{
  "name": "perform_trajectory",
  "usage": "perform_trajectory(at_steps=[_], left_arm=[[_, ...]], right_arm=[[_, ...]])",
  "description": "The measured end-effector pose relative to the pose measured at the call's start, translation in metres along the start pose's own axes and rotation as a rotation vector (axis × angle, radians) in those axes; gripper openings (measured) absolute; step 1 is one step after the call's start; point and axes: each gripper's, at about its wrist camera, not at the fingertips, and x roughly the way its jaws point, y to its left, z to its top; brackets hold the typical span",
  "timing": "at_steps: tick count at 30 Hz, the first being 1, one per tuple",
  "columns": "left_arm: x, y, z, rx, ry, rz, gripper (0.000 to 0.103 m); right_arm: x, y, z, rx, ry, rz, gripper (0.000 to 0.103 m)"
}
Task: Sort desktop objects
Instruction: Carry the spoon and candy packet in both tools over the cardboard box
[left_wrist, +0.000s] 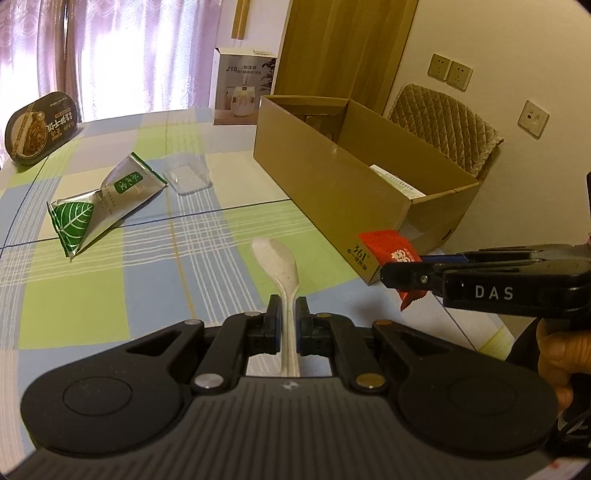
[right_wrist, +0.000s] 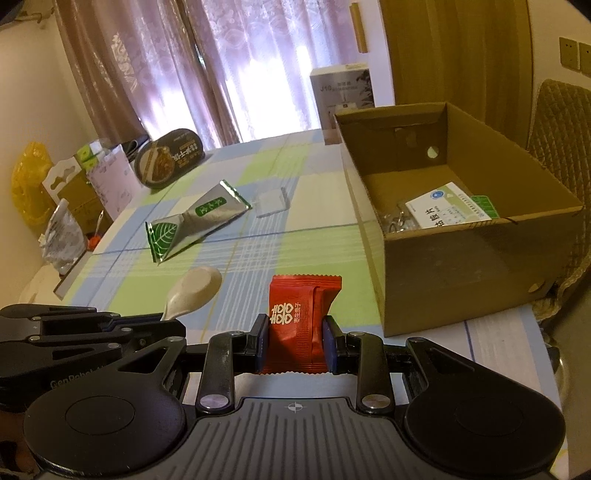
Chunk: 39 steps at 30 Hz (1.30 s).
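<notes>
Spoon (left_wrist: 280, 269) and red packet (right_wrist: 301, 325) both in hand, short of the cardboard box (left_wrist: 332, 184).

We hold the spoon by its handle in the left gripper (left_wrist: 287, 314), fingers narrowed onto it, its long axis running straight ahead with the bowl forward over the bench (left_wrist: 110, 288). Our right gripper (right_wrist: 294, 343) is clamped across the lower half of the red packet, which stands upright between the fingers. The box lies ahead and to the right of both, open side up, with a white card (right_wrist: 447, 214) already inside (plus something metallic we cannot make out). We judge the right hand nearer the box, so the packet should reach it first. Left of the box, a green-leaf pouch (left_wrist: 99, 206) and a clear plastic piece (left_wrist: 186, 177) lie unsorted.
</notes>
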Motion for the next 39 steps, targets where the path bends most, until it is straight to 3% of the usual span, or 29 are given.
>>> perform_trajectory(at_steps=[16, 39], left_arm=[[0.005, -0.020, 0.017, 0.024, -0.018, -0.033, 0.004], [0.037, -0.081, 0.091, 0.096, -0.093, -0.123, 0.002]], right_arm=[[-0.022, -0.019, 0.017, 0.033, -0.069, -0.010, 0.027], [-0.039, -0.088, 0.060, 0.036, -0.167, -0.096, 0.027]])
